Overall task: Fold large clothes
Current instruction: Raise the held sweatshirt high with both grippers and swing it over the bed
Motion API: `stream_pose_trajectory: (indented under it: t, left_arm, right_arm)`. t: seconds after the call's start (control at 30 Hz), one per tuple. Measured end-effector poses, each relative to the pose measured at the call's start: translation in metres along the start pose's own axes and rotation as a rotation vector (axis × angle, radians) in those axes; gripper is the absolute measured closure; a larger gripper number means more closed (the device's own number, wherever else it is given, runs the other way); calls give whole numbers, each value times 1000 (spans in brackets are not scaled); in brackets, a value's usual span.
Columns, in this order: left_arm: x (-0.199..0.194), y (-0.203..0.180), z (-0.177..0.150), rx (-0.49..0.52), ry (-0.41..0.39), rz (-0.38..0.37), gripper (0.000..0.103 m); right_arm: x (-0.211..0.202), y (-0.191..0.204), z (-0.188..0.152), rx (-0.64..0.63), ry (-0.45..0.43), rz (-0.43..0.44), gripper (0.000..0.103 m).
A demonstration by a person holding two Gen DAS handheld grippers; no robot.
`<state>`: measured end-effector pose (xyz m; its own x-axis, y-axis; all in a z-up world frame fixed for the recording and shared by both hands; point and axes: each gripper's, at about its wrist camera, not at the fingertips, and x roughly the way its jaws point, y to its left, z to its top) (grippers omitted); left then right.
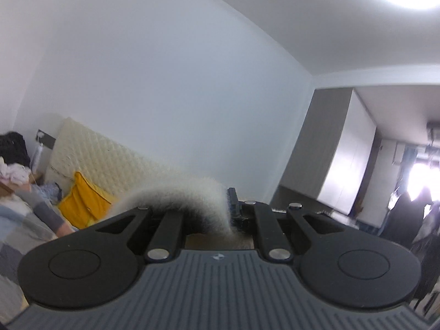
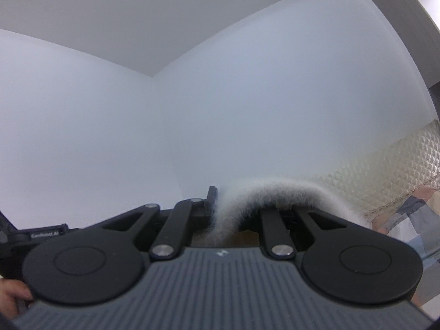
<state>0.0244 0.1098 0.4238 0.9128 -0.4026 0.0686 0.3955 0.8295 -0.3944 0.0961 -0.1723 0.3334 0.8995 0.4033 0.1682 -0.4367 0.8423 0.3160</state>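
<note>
A fluffy white-grey garment (image 1: 181, 195) arches out of my left gripper (image 1: 229, 217) and drapes to the left. The left jaws are shut on its edge, held high and tilted up toward the wall. In the right wrist view the same fluffy garment (image 2: 277, 192) arches out of my right gripper (image 2: 220, 214) and falls to the right. The right jaws are shut on it too. The rest of the garment hangs below both cameras, out of sight.
A bed with a cream quilted headboard (image 1: 110, 162), a yellow pillow (image 1: 82, 203) and a patchwork cover (image 2: 412, 214) lies below. A person's grey-sleeved arm (image 1: 44, 209) rests at the left. Wardrobes (image 1: 343, 154) and a bright window (image 1: 420, 176) stand at the right.
</note>
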Motion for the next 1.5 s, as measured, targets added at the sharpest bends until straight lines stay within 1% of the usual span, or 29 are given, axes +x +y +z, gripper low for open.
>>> stream_pose_trajectory:
  t: [0.1,0.17,0.23,0.37,0.5,0.57,0.6,0.63,0.67,0.7,0.77,0.87,0.97,1.13,1.2,1.23,1.27,1.3,1.33,1.37,1.4,1.43,1.47,1.5]
  left_arm:
    - [36,19,-15,17,69,32,90]
    - [68,43,-38,-5,132,37,90]
    - [101,70,-66,-44,197,43,90]
    - [163,118,-125,-98,313,80,90]
    - [230,170,-193,-116,404,129,90]
    - [266,203,-229,-156,451,155,90]
    - [286,223,-257,-184,471,168,90]
    - [302,242,-278,-212,486,180,90]
    - [317,258,-295,-229,499,191,90]
    - [335,275,-313,-235,509,201,90]
    - [363,303,-346,-249,530,214,89]
    - [400,341,-389,-268,557,237,89]
    - [429,369,-430,-266,601,262,89]
    - [463,400,-478,-259,644,301,88]
    - [468,403,-490,-254,664,311,88]
    - [463,399,-489,-259,668,316,87]
    - [461,400,-492,-271,674,321,86]
    - [457,398,-491,-279,673,320,83]
    - [451,396,-488,-279,669,313,80]
    - [445,394,-484,-274,667,310,71]
    - [438,390,-478,-269,669,306,57]
    - [432,387,-473,-266,667,300,51]
    - [423,384,-467,-262,658,297,47]
    - [414,381,-461,-254,647,301,47]
  right_arm:
    - [26,-19,-9,8,46,-23,88]
    - [42,-41,-27,23,88,-39,88]
    - [60,-67,-53,41,145,-77,88]
    - [99,-125,-114,97,259,-150,88]
    - [145,-179,-170,143,348,-227,88]
    - [169,-195,-201,170,391,-256,88]
    - [185,-216,-220,187,413,-267,88]
    - [197,-233,-236,208,433,-274,87]
    - [197,-236,-254,227,447,-279,87]
    - [208,-251,-271,239,459,-282,87]
    - [205,-248,-289,235,470,-283,87]
    - [219,-268,-318,259,494,-301,85]
    - [235,-293,-353,295,545,-334,84]
    - [259,-330,-405,330,629,-376,83]
    - [268,-344,-424,352,667,-400,83]
    - [270,-350,-433,361,684,-408,82]
    - [272,-354,-442,365,706,-415,82]
    - [271,-355,-448,367,721,-419,80]
    - [269,-355,-452,372,719,-420,77]
    - [266,-354,-453,384,710,-416,70]
    - [260,-351,-452,401,706,-409,65]
    - [258,-349,-451,415,712,-405,51]
    - [255,-346,-450,422,718,-399,43]
    - [251,-341,-447,417,715,-393,41]
